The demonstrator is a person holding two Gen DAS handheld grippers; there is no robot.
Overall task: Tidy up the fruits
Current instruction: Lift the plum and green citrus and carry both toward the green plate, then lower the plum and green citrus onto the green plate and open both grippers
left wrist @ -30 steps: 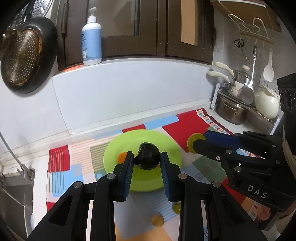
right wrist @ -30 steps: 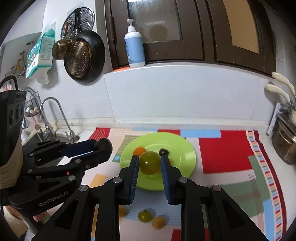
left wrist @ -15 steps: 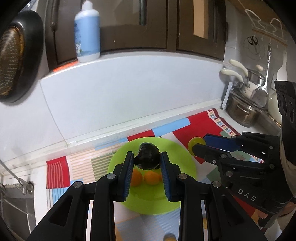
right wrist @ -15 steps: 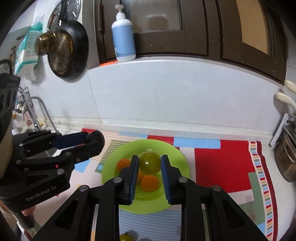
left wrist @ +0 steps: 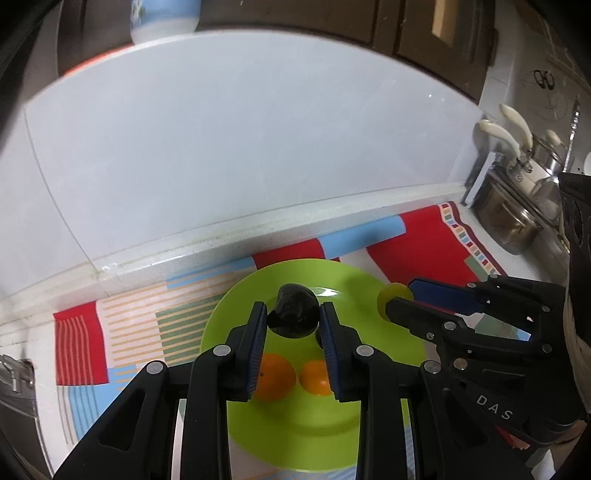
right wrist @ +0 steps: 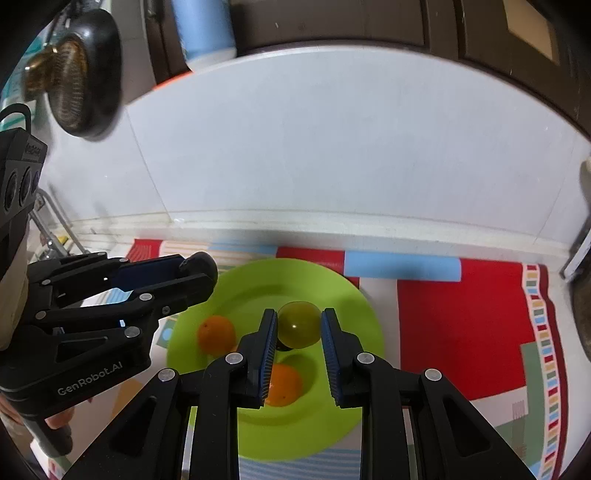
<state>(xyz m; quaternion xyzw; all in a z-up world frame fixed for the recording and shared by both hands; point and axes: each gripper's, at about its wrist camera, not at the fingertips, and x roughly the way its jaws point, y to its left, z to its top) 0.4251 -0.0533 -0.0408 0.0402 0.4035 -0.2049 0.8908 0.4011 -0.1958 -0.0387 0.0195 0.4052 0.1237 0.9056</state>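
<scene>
A lime green plate [left wrist: 332, 435] lies on a patchwork mat and holds two orange fruits [left wrist: 275, 376] [left wrist: 314, 376]. My left gripper [left wrist: 293, 321] is shut on a black fruit [left wrist: 293, 310] and holds it above the plate's far half. My right gripper [right wrist: 298, 328] is shut on a green fruit [right wrist: 298, 323] above the same plate [right wrist: 354, 413], over the orange fruits [right wrist: 216, 334] [right wrist: 283, 384]. A small dark fruit shows just under the green one. Each gripper shows in the other's view, the right gripper [left wrist: 397, 299] and the left gripper [right wrist: 199, 267].
A white tiled wall [left wrist: 240, 147] rises right behind the mat [right wrist: 454, 332]. Steel pots [left wrist: 513, 218] stand at the right, a sink tap [right wrist: 51, 236] at the left. A pan [right wrist: 77, 70] hangs on the wall and a soap bottle [right wrist: 207, 29] stands on the ledge above.
Both grippers have moved forward and lower over the plate with their fruits still held. The plate and its two orange fruits now fill more of each view.
</scene>
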